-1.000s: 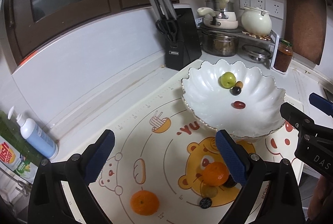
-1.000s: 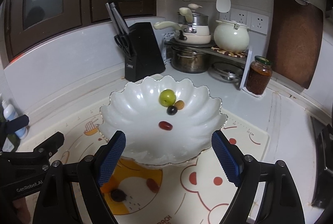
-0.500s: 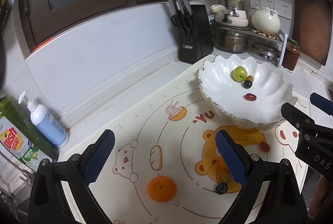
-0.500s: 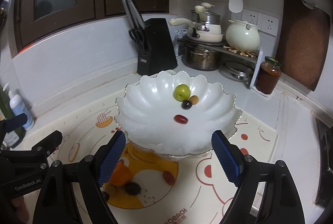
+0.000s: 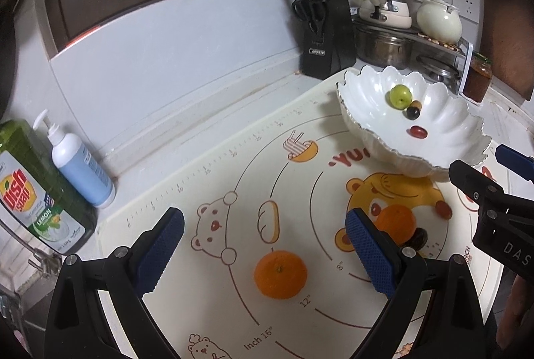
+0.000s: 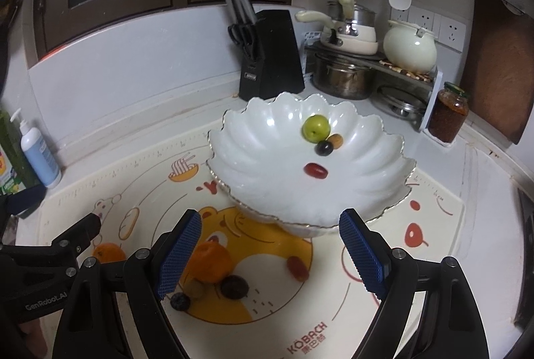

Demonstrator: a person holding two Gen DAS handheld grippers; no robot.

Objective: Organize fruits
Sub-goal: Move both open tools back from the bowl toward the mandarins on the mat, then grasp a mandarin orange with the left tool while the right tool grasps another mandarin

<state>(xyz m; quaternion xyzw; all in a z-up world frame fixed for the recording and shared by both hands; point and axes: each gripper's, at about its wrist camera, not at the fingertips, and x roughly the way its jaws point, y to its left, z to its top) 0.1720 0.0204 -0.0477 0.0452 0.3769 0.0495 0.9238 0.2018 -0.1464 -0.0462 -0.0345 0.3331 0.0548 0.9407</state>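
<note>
**Fruits still scattered on the mat, both claws empty**

Fruits lie in two groups on the tabletop's printed mat point(image 5: 213, 158). Farthest left, a lone orange point(image 5: 280, 274) sits between and just ahead of the pads of the left claw point(image 5: 267, 250), which is spread wide and holds nothing; this claw is plainly the nearer one to it. The fruit is round, so no long axis constrains the approach. Further right, a second orange point(image 6: 210, 262) lies with several small dark fruits point(image 6: 234, 286) and a red date point(image 6: 297, 268) just in front of the white scalloped bowl point(image 6: 267, 158). The right claw point(image 6: 270, 255), equally wide open and empty, hovers over that cluster, with the second orange beside its left pad. Inside the bowl are a green plum point(image 6: 315, 128), two small fruits and another red date.

Compared with a second ago, both cameras sit farther back and higher: the bowl looks smaller, more mat shows, and the lone orange now lies nearer the middle of the left claw's gap.
</note>
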